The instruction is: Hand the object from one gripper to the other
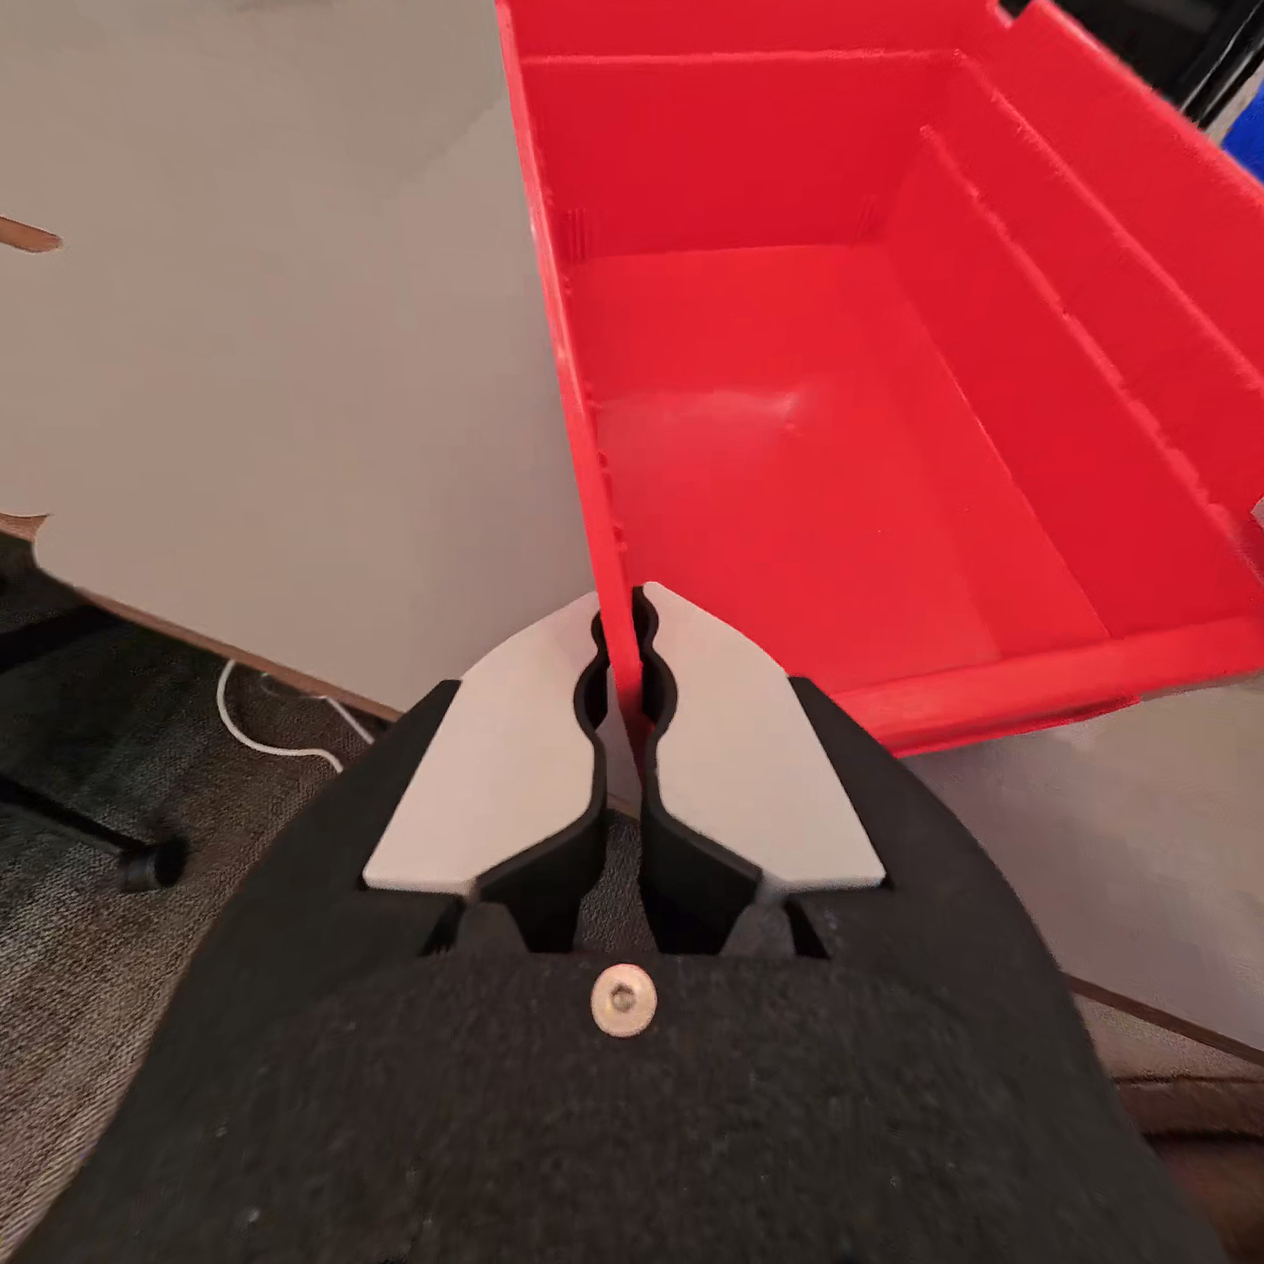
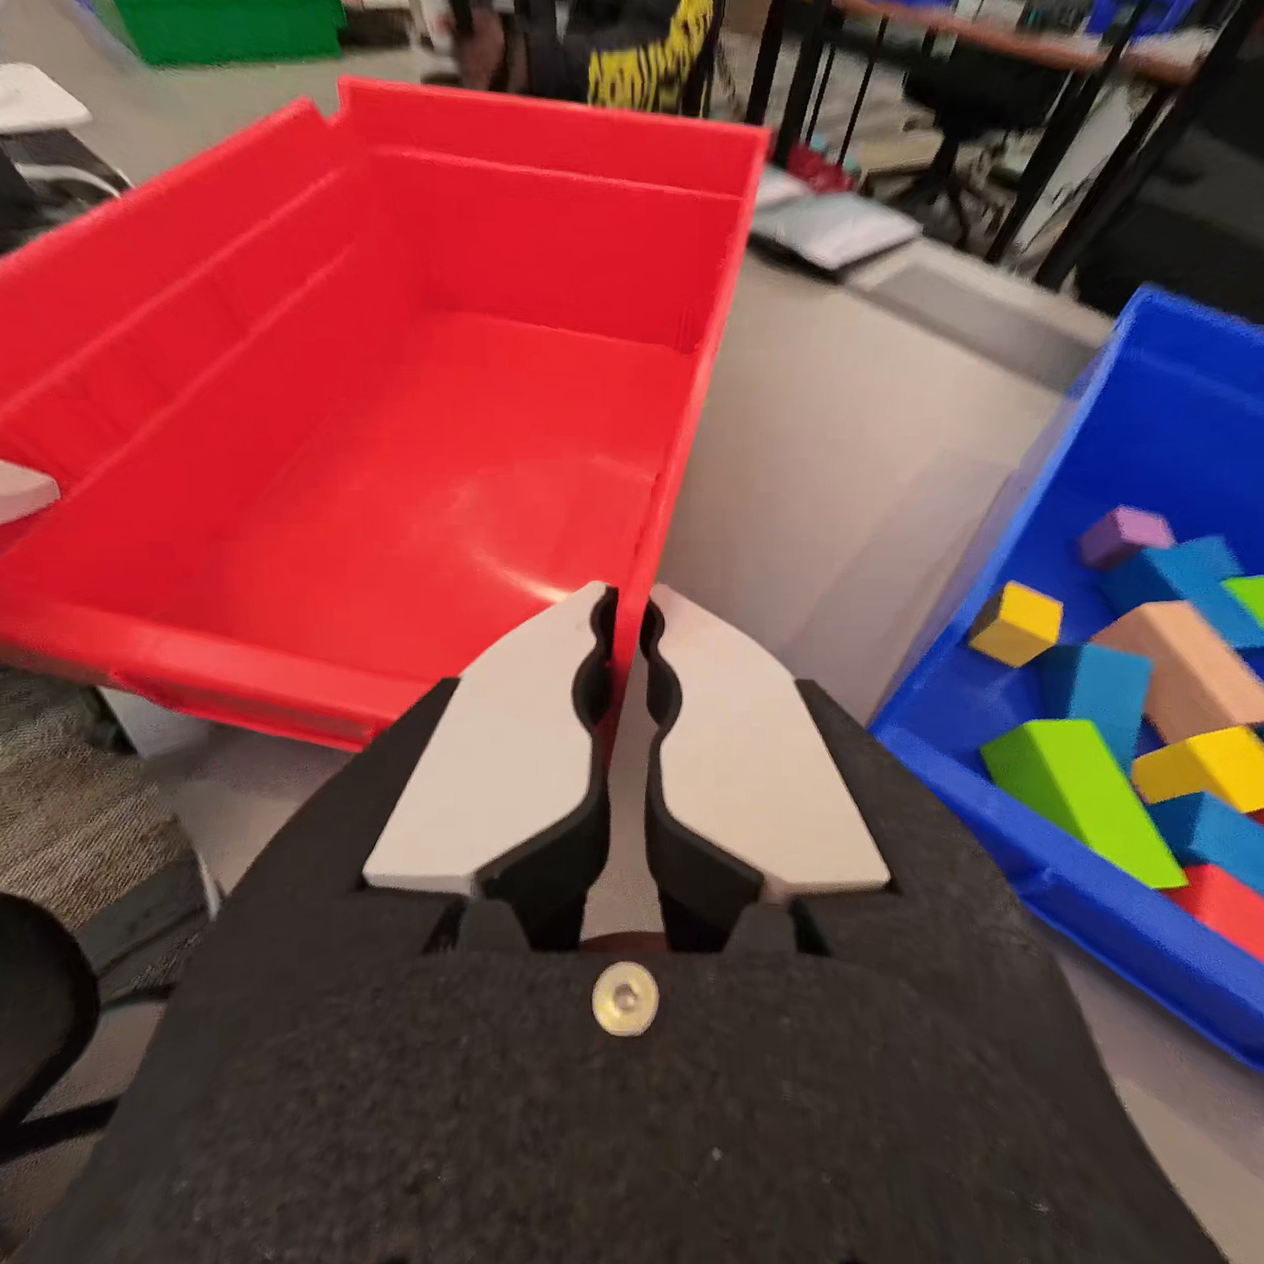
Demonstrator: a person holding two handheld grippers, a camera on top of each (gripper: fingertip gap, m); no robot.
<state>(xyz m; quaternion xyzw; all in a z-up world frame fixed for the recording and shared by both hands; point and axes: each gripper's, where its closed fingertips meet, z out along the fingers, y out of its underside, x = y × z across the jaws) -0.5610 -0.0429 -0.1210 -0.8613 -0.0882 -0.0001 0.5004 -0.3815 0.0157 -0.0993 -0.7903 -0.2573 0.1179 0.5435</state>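
Both grippers, left (image 1: 621, 609) and right (image 2: 629, 605), are clamping opposite walls of the red bin (image 1: 786, 479), sharing its weight mid-handover beside the blue bin (image 2: 1094, 479).

A pale table (image 1: 239, 342) with a brown edge spreads out ahead, with grey carpet (image 1: 102, 957) and a white cable (image 1: 273, 725) down to the left. Black table legs (image 2: 1128, 137) stand far ahead

The red bin (image 2: 383, 438) stands open with a bare floor; the blue bin (image 2: 1094, 520) beside it is crowded with blocks (image 2: 1081, 793).
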